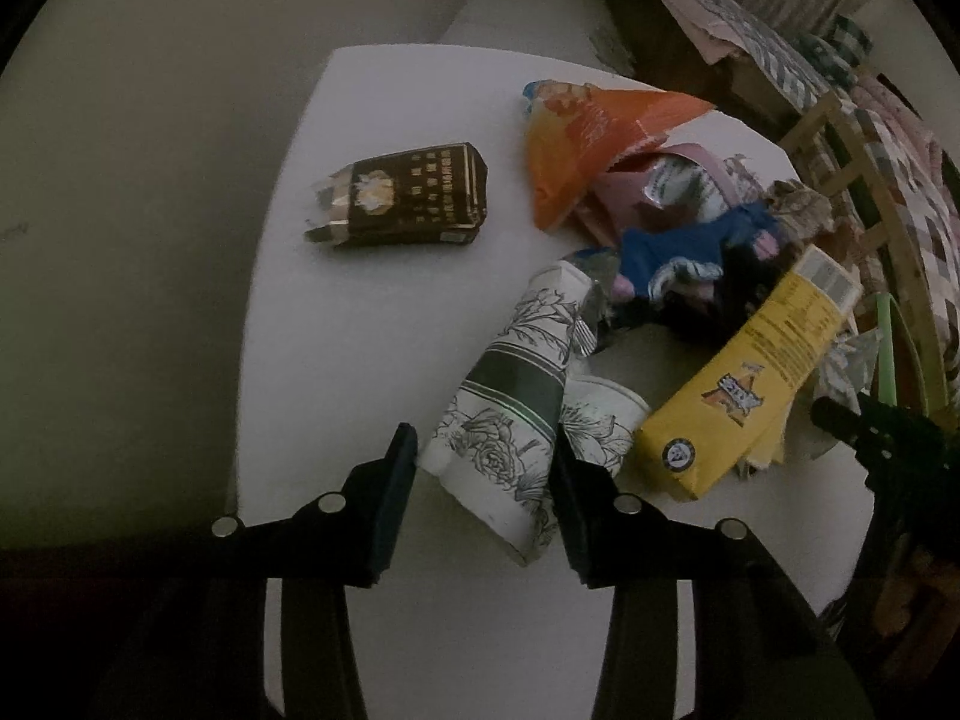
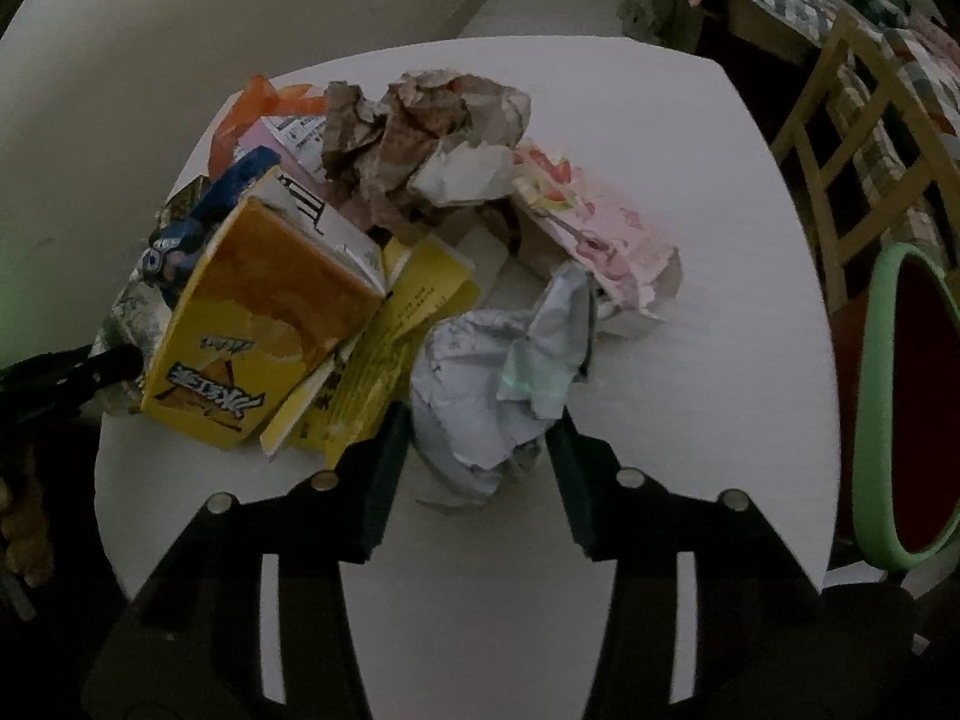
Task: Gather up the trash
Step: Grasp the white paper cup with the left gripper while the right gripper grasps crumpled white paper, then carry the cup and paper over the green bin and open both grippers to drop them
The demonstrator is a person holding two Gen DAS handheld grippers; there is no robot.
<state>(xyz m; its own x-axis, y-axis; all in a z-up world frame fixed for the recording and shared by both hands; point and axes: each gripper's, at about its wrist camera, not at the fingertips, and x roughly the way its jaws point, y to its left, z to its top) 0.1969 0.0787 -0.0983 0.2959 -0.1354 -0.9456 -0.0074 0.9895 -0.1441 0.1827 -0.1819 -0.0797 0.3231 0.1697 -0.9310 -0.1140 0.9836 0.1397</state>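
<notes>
A white table (image 2: 690,252) carries a heap of rubbish, with a wooden chair (image 2: 840,138) at its far right and a green-rimmed bin (image 2: 870,396) on the near right. In the heap lie a yellow carton (image 2: 264,324), an orange bag (image 1: 576,138) and brown crumpled paper (image 2: 408,138); a dark packet (image 1: 402,198) sits apart to the left. The left gripper (image 1: 483,480) pinches a flowered paper cup (image 1: 510,396) at the near edge of the heap. The right gripper (image 2: 480,438) pinches a crumpled white wrapper (image 2: 498,384).
</notes>
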